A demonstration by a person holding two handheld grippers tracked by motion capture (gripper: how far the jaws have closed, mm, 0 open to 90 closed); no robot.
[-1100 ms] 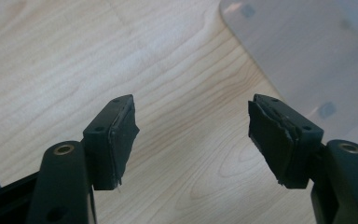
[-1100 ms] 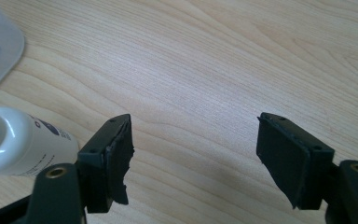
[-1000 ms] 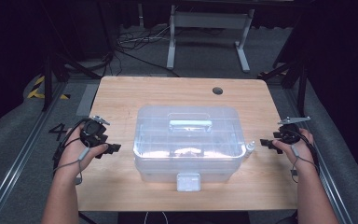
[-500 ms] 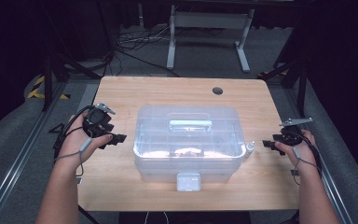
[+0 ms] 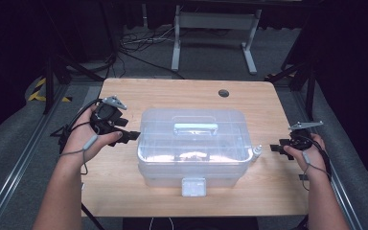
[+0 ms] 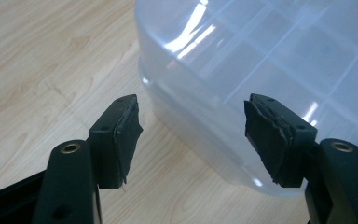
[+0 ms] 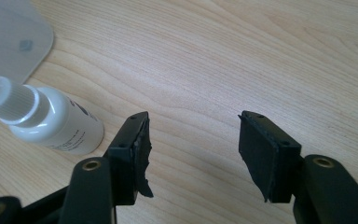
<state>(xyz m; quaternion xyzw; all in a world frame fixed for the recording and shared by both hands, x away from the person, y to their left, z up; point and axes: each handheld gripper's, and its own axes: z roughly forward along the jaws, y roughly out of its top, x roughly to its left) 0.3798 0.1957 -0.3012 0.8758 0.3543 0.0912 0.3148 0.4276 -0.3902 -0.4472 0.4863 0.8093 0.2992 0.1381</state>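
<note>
**Clear plastic box and small white bottle on wooden surface, two grippers standing apart**

High view. One translucent plastic box [image 5: 194, 146] with a lid and one top handle [image 5: 195, 128], set at the middle of the wooden surface [image 5: 172, 93]; its long axis runs left to right across the picture, its front latch [image 5: 193, 186] facing the person. One small white bottle [image 5: 257, 153] stands just beside the box's right end, cap upward. One left gripper [image 5: 133, 135], held in the left hand [image 5: 88, 139], is raised near the box's left end and points right toward it, forearm coming in from the bottom edge. One right gripper [image 5: 274, 147], held in the right hand [image 5: 306, 152], sits low at the surface's right side and points left toward the bottle, apart from it.

Left gripper view. Two black jaws stand wide apart, nothing between the pads; they have just eased slightly inward. The box's rounded corner [image 6: 261, 70] lies ahead of and below them, untouched.

Right gripper view. Two black jaws stand apart, having just been closing, with bare wood between them. The bottle [image 7: 51, 123] lies to the left of the left jaw, outside the gap, its ribbed cap toward the left edge; whether it touches the jaw cannot be told.
</note>
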